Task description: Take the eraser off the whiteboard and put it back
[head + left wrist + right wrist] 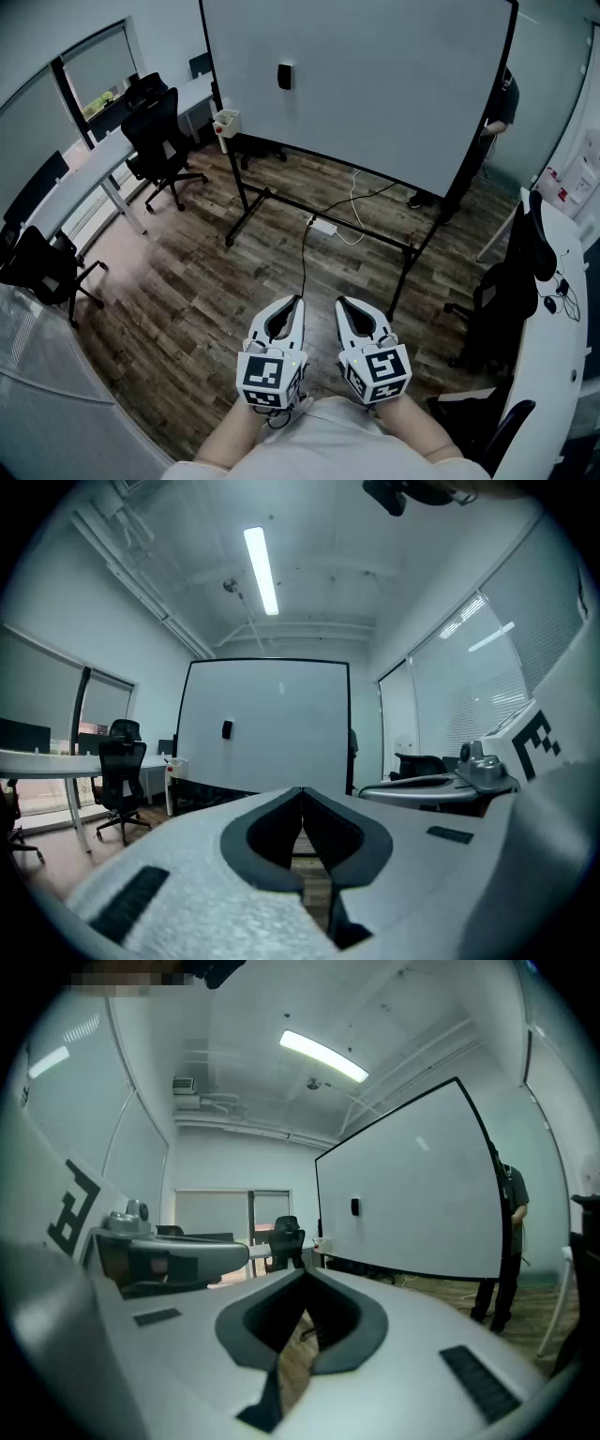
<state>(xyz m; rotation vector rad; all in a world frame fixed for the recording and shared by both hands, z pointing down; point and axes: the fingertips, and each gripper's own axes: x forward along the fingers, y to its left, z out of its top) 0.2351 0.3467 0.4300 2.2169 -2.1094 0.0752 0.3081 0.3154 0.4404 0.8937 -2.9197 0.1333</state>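
Note:
A small black eraser [284,76] sticks to the large whiteboard [375,84] on a rolling stand across the room; it also shows as a dark spot, the eraser [227,728] in the left gripper view and the eraser [354,1207] in the right gripper view. My left gripper [298,300] and right gripper [340,302] are held side by side close to my body, far from the board. Both have their jaws together at the tips with nothing between them.
Black office chairs [159,141] and white desks [66,192] stand at the left. A curved white desk [553,347] with chairs is at the right. A person [497,117] stands behind the board's right edge. A power strip and cable [323,225] lie on the wood floor under the board.

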